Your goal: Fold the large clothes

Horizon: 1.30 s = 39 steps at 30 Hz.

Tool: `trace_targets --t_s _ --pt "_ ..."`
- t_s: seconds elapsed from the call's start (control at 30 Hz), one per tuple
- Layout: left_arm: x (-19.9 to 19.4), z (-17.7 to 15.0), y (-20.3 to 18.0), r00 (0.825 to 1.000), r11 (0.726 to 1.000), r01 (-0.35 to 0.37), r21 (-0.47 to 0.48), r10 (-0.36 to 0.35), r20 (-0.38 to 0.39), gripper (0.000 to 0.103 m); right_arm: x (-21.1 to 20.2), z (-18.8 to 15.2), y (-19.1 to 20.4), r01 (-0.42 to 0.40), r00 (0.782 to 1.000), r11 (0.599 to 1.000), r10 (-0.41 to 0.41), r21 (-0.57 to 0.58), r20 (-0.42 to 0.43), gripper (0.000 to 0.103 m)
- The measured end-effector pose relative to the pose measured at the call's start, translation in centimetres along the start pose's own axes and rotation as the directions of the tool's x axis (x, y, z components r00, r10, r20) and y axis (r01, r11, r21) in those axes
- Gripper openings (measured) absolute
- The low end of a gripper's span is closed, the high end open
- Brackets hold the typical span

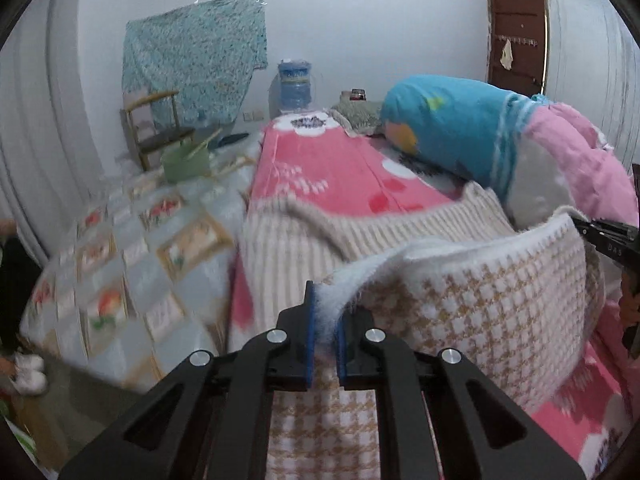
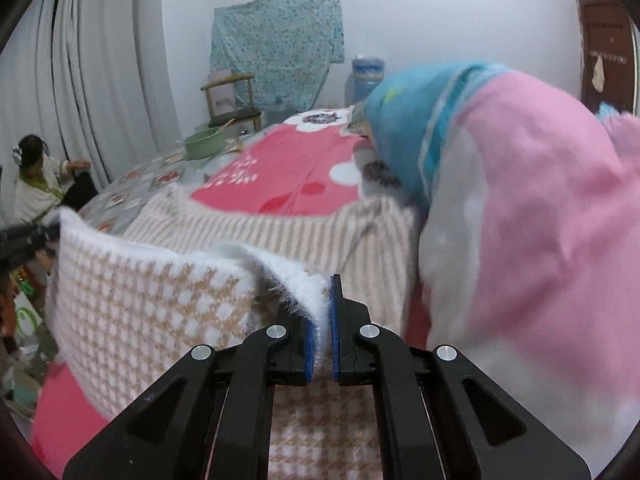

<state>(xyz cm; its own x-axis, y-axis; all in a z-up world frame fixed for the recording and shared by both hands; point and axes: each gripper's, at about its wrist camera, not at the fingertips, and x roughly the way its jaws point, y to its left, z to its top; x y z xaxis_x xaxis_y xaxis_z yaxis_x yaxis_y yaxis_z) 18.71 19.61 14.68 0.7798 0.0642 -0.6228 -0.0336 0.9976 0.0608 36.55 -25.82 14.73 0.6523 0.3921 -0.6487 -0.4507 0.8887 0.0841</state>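
A fuzzy white and tan houndstooth sweater [image 1: 480, 304] is lifted over a pink flowered blanket [image 1: 332, 176] on a bed. Its beige ribbed part [image 1: 304, 236] lies flat beyond the raised fold. My left gripper [image 1: 325, 320] is shut on the sweater's white hem edge. My right gripper [image 2: 320, 320] is shut on the same hem [image 2: 304, 280] further along. The sweater [image 2: 140, 304] hangs taut between them. In the left wrist view the right gripper [image 1: 608, 236] shows at the far right edge. In the right wrist view the left gripper [image 2: 24, 240] shows at the left edge.
A rolled blue and pink quilt [image 1: 480, 136] is piled at the right, close to my right gripper [image 2: 540, 220]. A patchwork cover [image 1: 132, 248] lies left, with a green basin [image 1: 186, 162]. A chair [image 1: 156, 128] and water bottle [image 1: 295, 84] stand behind. A person [image 2: 36, 176] sits by the curtain.
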Motion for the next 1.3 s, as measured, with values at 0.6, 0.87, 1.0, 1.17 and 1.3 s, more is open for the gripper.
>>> trace_targets --t_s 0.6,0.87,1.0,1.17,1.3 --pt "17.7 7.5 6.5 0.974 0.971 0.0 -0.241 -0.055 -0.221 0.035 15.5 6.7 -3.5 0.099 0.976 0.994 -0.105 -0.04 -0.192 0.045" --pt "18.3 13.1 2.3 0.96 0.971 -0.238 -0.013 0.233 -0.154 0.027 19.1 12.3 -0.9 0.183 0.94 0.959 -0.236 -0.219 -0.248 0.056" --pt "23.7 14.1 2.3 0.859 0.938 -0.343 0.045 0.333 -0.388 0.067 18.5 14.6 -1.6 0.13 0.956 0.98 -0.163 -0.149 -0.243 0.082" --pt "20.4 13.7 4.8 0.941 0.913 0.166 -0.374 -0.26 -0.218 0.077 13.6 14.3 -4.7 -0.013 0.994 0.988 0.029 0.155 -0.104 0.09" --pt "17.8 12.4 4.7 0.981 0.944 0.098 -0.315 -0.144 -0.126 0.063 11.0 9.5 -4.1 -0.107 0.989 0.989 0.116 0.1 -0.088 0.048"
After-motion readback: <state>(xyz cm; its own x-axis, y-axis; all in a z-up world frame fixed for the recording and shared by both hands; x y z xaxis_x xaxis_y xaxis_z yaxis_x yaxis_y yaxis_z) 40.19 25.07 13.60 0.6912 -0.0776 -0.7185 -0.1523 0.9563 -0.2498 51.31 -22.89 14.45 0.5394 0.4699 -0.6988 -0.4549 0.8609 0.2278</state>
